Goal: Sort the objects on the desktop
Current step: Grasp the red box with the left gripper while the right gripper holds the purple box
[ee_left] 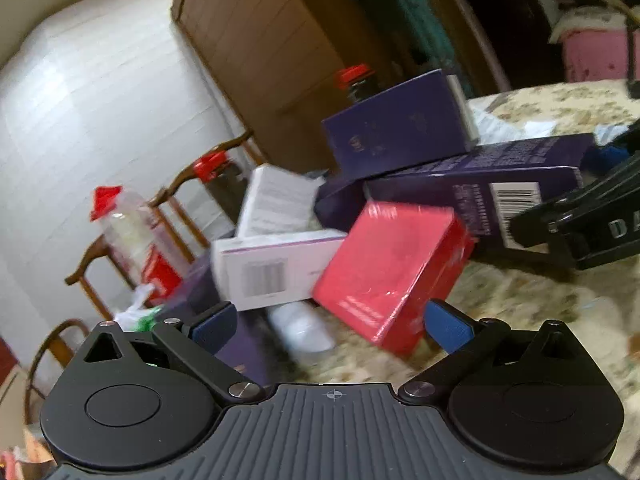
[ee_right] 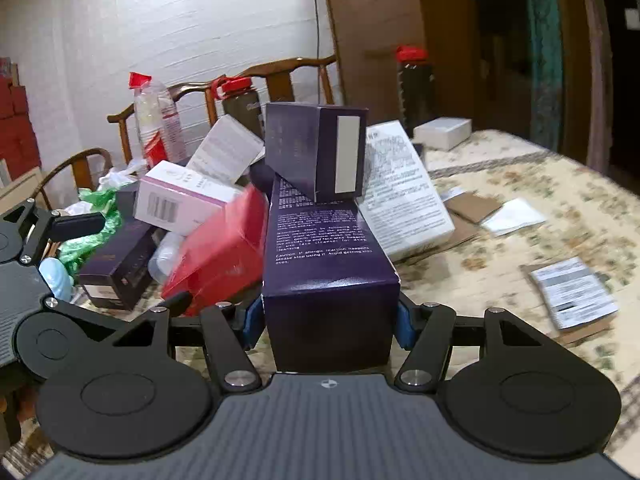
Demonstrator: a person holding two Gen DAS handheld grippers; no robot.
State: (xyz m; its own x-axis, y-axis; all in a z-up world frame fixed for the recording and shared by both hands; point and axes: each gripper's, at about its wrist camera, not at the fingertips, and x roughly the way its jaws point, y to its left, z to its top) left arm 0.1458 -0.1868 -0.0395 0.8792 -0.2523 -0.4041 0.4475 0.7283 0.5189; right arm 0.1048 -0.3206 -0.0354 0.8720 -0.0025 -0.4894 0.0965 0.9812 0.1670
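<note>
progress: early, we judge; most boxes lie in one heap at the left-back of the desk (ee_right: 520,184), nothing visibly grouped yet

pile: red box (ee_right: 220,248) leans tilted against the long purple box (ee_right: 320,240); white barcode box (ee_right: 180,200) sits behind the red one; small dark box (ee_right: 116,264) low at the left; a white bottle lies under the heap, blurred

stacked: a smaller purple box (ee_right: 316,152) rests on the far part of the long one, so lifting may tip it off

loose bits: leaflets & a white printed box (ee_right: 404,192) lie spread to the right, apart from the heap; small white box (ee_right: 442,132) further back

right gripper (ee_right: 326,324): level, low over the desk, jaws pinching the near end of the long purple box, blue pads touching both its sides

left gripper (ee_left: 338,320): rolled to one side, aimed at the pile; jaws spread wide, holding nothing, red box just beyond the right pad

left to do: we reckon nearly all of it; long box 1st, then the rest of the heap, bottles & bags at the desk's far edge
</note>
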